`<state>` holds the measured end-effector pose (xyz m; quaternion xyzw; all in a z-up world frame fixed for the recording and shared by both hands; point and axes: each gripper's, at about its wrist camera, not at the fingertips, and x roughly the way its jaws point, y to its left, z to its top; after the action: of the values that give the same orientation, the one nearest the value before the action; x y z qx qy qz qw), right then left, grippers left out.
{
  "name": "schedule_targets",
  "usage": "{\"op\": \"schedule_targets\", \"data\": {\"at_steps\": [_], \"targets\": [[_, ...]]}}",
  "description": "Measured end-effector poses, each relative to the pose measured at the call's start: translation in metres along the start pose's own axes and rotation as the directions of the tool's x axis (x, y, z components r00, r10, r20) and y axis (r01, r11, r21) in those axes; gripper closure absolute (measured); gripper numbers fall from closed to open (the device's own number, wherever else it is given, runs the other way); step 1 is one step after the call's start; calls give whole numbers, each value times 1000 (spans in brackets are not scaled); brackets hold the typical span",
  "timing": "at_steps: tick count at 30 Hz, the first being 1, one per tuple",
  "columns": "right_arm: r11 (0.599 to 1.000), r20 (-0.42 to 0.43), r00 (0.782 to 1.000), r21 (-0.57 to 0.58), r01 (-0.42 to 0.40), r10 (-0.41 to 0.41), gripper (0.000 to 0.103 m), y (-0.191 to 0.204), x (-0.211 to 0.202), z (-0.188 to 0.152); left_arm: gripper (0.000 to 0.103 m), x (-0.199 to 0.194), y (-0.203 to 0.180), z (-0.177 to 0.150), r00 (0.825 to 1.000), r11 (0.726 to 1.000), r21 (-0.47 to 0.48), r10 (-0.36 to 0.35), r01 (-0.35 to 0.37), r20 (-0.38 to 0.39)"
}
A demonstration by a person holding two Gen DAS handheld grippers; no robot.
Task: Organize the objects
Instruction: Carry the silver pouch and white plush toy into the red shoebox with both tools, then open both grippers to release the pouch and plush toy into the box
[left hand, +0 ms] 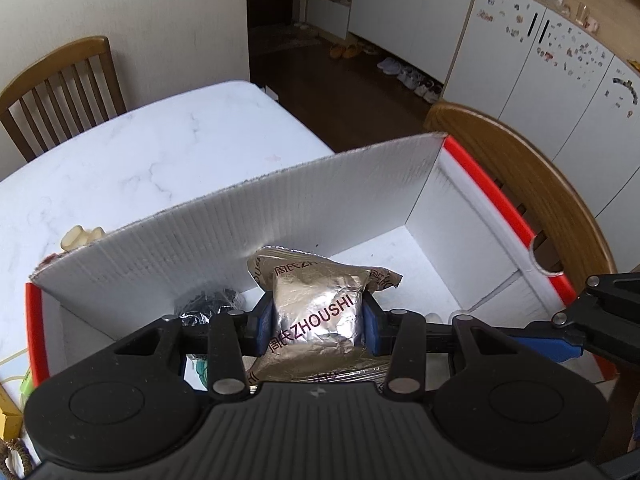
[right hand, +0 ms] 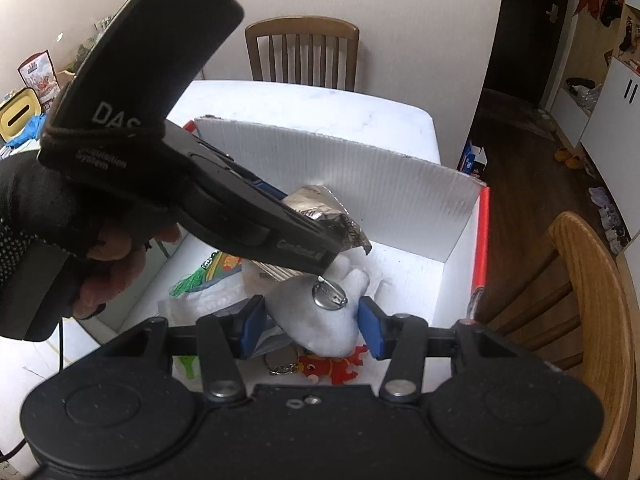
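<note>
The left tool [left hand: 318,320] is pinching a silver foil packet [left hand: 318,312] by its sides, its blue pads pressed into the foil, and holds it above the inside of the white box [left hand: 280,208] that sits on the desk [left hand: 120,152]. The packet's long axis runs straight ahead of the tool, away from the camera, so letting it down flat looks like a matter of lowering and then spreading the pads.

The right tool [right hand: 312,320] sits lower and nearer the box floor. A white plush toy [right hand: 320,316] with a round metal pin on its back lies between its fingers; the right pad seems to touch it, but whether it is truly gripped or the tool stands spread around it I cannot tell. A red charm [right hand: 336,368] on a keyring lies just beneath, and a green-tasselled card [right hand: 204,276] to the left.

From the right view the left tool crosses directly over the toy, almost touching it, so the two could bump
</note>
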<state>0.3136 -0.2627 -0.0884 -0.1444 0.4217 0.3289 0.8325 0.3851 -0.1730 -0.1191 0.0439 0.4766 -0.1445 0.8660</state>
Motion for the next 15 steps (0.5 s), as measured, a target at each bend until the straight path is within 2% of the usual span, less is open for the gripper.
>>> {"op": "schedule_targets", "data": {"at_steps": [7,15], "targets": [[1000,-40,999,-6,0,-1,55,0,21,1,59,7,-2,2,1000,1000,28,2,-2,-20],[1000,-56,998,-3,-10,9,52,-2,26,2,59,8,-6,3,1000,999,41,17,-16,-20]]}}
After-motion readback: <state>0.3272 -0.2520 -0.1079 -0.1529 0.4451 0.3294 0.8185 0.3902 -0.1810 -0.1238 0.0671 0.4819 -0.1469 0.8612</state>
